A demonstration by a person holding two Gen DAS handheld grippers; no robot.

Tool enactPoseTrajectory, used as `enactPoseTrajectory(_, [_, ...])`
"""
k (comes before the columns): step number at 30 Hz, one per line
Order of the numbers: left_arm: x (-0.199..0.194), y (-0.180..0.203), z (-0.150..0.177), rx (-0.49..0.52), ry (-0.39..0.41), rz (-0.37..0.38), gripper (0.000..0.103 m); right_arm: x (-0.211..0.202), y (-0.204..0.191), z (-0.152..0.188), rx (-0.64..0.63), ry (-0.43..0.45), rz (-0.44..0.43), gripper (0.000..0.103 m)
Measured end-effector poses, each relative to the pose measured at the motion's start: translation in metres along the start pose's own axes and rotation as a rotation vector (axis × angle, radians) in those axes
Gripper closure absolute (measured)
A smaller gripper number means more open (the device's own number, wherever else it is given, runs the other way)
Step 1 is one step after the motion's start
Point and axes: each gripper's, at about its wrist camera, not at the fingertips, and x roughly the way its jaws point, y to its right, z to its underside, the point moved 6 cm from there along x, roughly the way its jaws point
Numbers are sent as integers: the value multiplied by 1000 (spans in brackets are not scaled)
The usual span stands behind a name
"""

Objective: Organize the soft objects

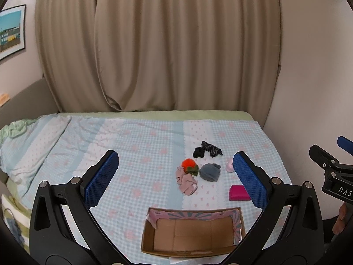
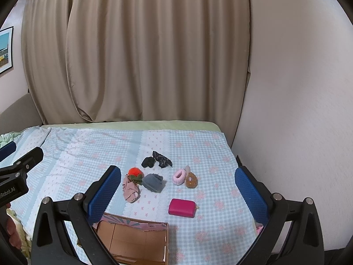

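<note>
Beige curtains (image 2: 136, 50) hang behind a bed (image 1: 141, 145) covered in a blue checked spread. At 6 o'clock in the left wrist view sits an open cardboard box (image 1: 194, 231), its near edge cut off by the frame; the right wrist view hides its left corner behind a finger.

Left gripper (image 1: 176, 178) hangs above the bed with jaws spread wide, holding nothing. Right gripper (image 2: 178, 190) is likewise spread and unladen.

Soft things lie clustered past the box toward 12 o'clock: a black sock pair (image 2: 156, 160), an orange pom-pom toy (image 2: 135, 173) touching a pink sock (image 2: 130, 190), and a grey cloth (image 2: 153, 182). At 1 o'clock a pink slipper (image 2: 179, 176) touches a brown plush (image 2: 191, 180); the left finger pad (image 1: 249, 178) hides most of both and part of the magenta pouch (image 2: 182, 207).
</note>
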Motion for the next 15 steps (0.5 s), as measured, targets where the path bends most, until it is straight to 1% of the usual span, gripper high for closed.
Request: enactPoseTrajectory(15, [6, 2, 5, -2, -5, 9, 0, 3, 0, -2, 1, 0, 2, 0])
